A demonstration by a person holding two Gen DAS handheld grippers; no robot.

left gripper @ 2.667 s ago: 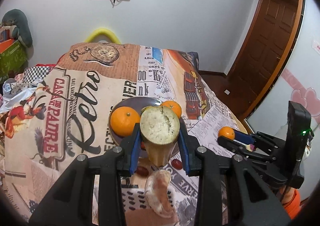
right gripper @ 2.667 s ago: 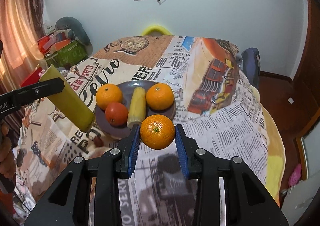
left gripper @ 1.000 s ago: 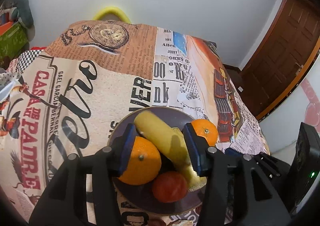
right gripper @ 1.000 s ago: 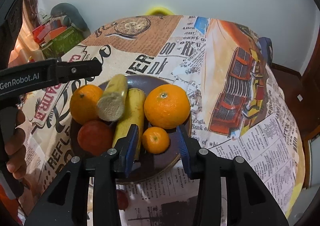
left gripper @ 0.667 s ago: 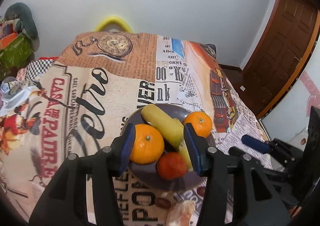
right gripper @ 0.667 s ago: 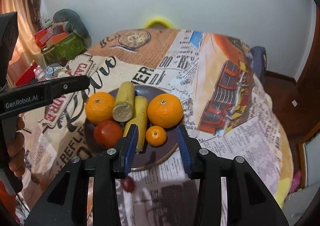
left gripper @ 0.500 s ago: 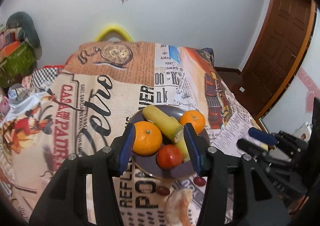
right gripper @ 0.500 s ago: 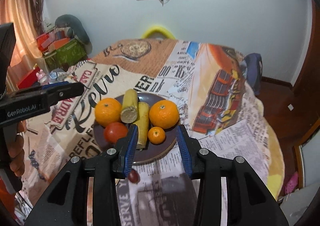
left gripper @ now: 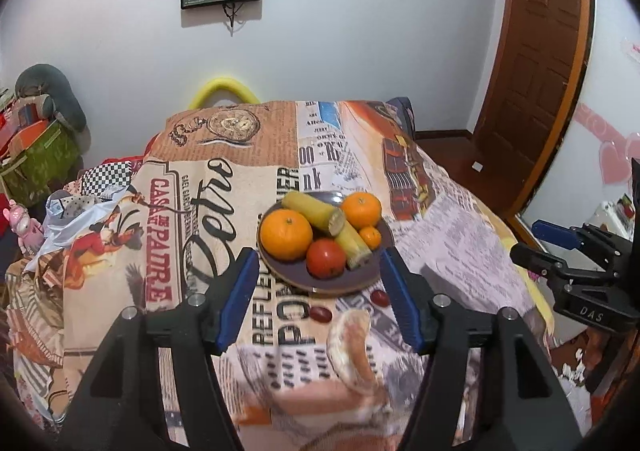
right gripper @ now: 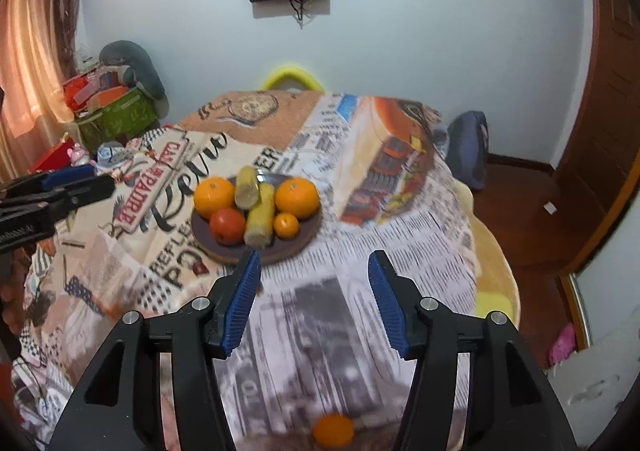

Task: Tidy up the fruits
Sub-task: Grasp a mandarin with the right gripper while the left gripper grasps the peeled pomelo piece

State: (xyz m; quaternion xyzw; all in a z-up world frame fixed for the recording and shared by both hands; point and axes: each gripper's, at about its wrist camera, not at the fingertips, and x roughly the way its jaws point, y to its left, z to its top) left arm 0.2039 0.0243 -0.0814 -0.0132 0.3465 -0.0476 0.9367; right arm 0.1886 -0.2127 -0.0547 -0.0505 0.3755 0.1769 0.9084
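Presently the dark plate (left gripper: 362, 278) on the table (right gripper: 420, 211) holds 2 large oranges (left gripper: 286, 234), 1 small orange (left gripper: 370, 237), 1 tomato (left gripper: 326, 258) and 2 yellow stalk pieces (left gripper: 314, 208), 1 lying across the other. Left tongs (left gripper: 318, 299) and right tongs (right gripper: 314, 297) are spreading, nothing between the pads. Only the left view shows a peeled segment (left gripper: 352, 347) and 2 grapes (left gripper: 320, 314); only the right shows a loose orange (right gripper: 333, 429). Cloth reads "CASA DE PADRE".
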